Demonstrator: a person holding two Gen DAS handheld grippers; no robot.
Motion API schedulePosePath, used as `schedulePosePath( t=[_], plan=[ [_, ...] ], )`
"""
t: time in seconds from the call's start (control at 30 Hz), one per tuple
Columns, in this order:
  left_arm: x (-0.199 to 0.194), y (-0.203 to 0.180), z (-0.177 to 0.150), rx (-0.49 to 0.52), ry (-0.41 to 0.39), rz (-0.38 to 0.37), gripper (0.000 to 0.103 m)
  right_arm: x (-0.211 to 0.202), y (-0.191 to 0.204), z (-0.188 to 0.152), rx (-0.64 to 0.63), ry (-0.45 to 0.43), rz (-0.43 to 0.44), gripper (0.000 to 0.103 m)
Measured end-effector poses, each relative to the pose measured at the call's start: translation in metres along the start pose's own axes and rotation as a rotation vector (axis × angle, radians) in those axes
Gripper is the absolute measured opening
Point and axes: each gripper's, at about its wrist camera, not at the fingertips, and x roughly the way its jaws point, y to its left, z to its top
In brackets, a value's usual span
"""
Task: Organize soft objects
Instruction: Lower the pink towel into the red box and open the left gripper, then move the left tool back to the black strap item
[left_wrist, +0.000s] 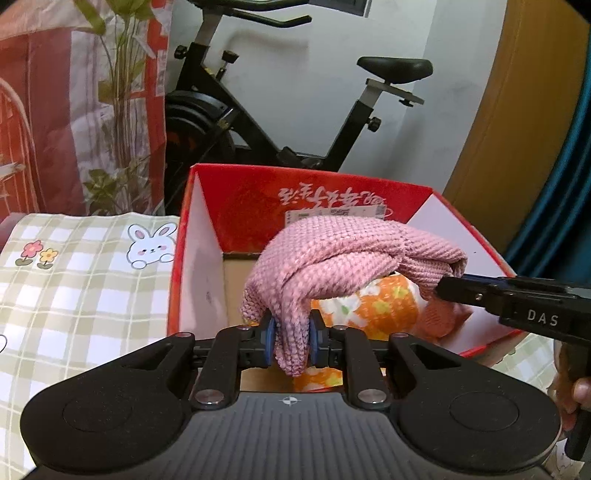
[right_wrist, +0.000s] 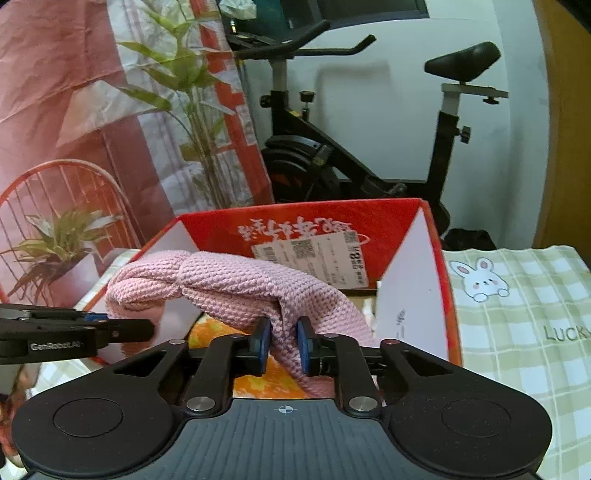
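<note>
left claw (left_wrist: 290, 341) clamped on pink knit (left_wrist: 332, 254) | right claw (right_wrist: 282, 341) seemingly clamped too | over red box (left_wrist: 207, 229)

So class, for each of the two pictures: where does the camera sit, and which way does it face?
Left wrist: on the left gripper, facing the red box; the right gripper and fingers show.
Right wrist: on the right gripper, facing the same box; the left gripper shows.
Shared: pink knitted cloth, exercise bike.
</note>
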Motion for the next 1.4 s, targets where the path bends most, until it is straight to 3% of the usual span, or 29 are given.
schedulePosePath(
  t=[0.1, 0.13, 0.17, 0.23, 0.6, 1.0, 1.17, 1.4],
  plan=[
    [-0.003, -0.004, 0.001, 0.01, 0.001, -0.013, 0.032, -0.002, -0.003, -0.002, 0.002, 0.002, -0.023, 0.024],
    [-0.004, -0.006, 0.001, 0.017, -0.002, -0.018, 0.044, -0.003, -0.003, -0.003, 0.002, 0.002, -0.024, 0.024],
    [-0.005, -0.009, 0.001, 0.025, -0.008, -0.013, 0.064, -0.005, -0.003, -0.004, 0.0, 0.004, -0.023, 0.024],
    [-0.01, -0.014, 0.0, 0.037, -0.038, 0.01, 0.076, -0.008, -0.001, -0.005, -0.007, 0.004, -0.02, 0.025],
    [-0.047, -0.022, -0.006, 0.031, -0.081, -0.056, 0.074, -0.047, 0.01, -0.013, -0.017, -0.027, 0.022, 0.025],
    [-0.085, -0.029, -0.05, -0.054, -0.083, -0.127, 0.063, -0.105, 0.03, -0.049, -0.032, -0.094, 0.064, 0.026],
    [-0.103, -0.036, -0.077, -0.035, -0.049, -0.164, 0.063, -0.129, 0.036, -0.072, -0.039, -0.09, 0.072, 0.026],
    [-0.107, -0.051, -0.112, -0.073, 0.059, -0.248, 0.063, -0.155, 0.033, -0.117, -0.079, -0.024, 0.032, 0.04]
  ],
)
